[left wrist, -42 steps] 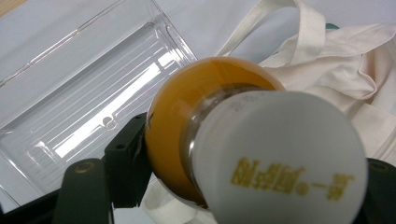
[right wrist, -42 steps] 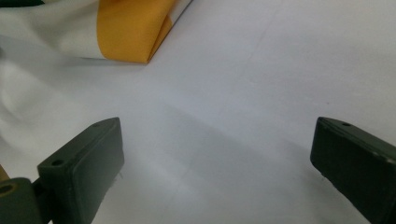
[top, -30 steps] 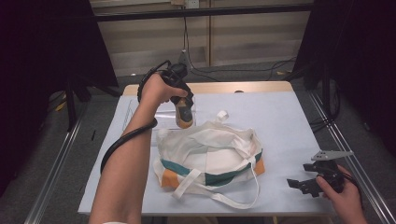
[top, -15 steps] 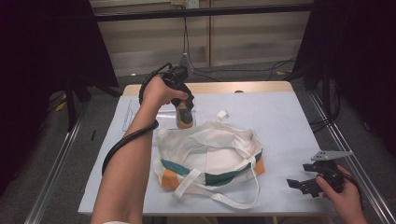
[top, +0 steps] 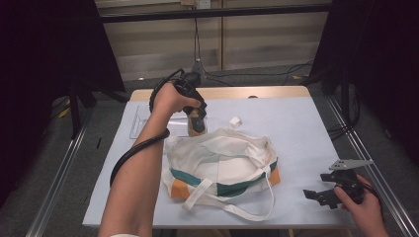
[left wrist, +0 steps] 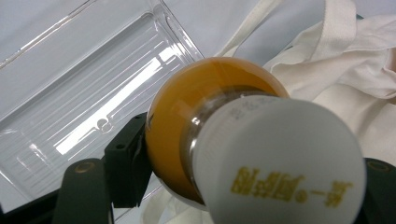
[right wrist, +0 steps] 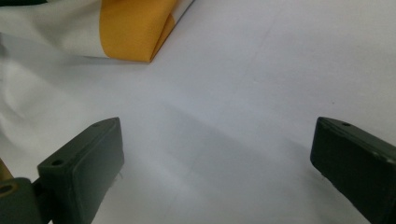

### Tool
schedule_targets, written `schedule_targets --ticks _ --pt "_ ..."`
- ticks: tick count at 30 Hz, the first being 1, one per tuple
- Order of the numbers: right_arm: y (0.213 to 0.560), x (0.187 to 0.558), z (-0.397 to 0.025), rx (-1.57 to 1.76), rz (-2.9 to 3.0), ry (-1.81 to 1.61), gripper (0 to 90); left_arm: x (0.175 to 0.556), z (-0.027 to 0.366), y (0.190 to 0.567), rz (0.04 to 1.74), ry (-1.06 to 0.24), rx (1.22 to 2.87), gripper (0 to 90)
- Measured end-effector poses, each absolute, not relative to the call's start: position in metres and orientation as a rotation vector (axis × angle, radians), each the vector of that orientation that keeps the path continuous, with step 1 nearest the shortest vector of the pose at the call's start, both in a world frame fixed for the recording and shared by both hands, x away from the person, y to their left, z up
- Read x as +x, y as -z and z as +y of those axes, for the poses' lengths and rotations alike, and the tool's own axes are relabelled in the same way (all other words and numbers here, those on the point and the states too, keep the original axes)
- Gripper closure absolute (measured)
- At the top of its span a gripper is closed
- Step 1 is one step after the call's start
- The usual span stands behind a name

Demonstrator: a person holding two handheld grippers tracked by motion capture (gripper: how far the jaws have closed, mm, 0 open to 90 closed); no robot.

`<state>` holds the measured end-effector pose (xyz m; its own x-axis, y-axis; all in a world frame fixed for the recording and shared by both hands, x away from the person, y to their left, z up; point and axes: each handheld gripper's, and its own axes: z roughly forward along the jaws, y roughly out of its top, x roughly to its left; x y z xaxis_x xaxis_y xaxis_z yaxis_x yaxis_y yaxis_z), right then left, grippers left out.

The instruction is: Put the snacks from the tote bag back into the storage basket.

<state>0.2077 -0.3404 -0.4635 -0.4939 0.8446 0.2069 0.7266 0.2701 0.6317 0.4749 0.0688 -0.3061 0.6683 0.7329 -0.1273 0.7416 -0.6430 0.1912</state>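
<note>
My left gripper [top: 196, 117] is shut on an amber bottle [top: 197, 123] with a white cap and holds it just above the table at the back left. In the left gripper view the bottle [left wrist: 196, 116] is close between the black jaws, its white cap [left wrist: 285, 163] toward the camera. A cream tote bag [top: 222, 160] with green and orange panels lies mid-table, just in front of the bottle. At the front right, my right gripper [top: 321, 185] rests low over the table, open and holding nothing. Its jaws [right wrist: 217, 158] stand wide apart over bare table.
A clear plastic tray [top: 141, 121] lies flat at the back left, beside and behind the bottle; the left gripper view looks down into the tray [left wrist: 84, 102]. The bag's orange corner [right wrist: 135, 32] lies ahead of the right gripper. Bag straps [top: 232, 210] trail toward the front edge.
The left gripper with the bottle has edged slightly down toward the bag. The right gripper has not moved.
</note>
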Motion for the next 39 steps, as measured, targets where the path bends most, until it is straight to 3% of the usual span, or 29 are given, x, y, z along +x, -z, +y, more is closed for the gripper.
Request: schedule_targets --ticks 39 --pt "0.462 0.208 -0.341 1.467 2.359 -1.039 2.7 0.476 0.063 0.33 1.205 0.059 2.691 30.1"
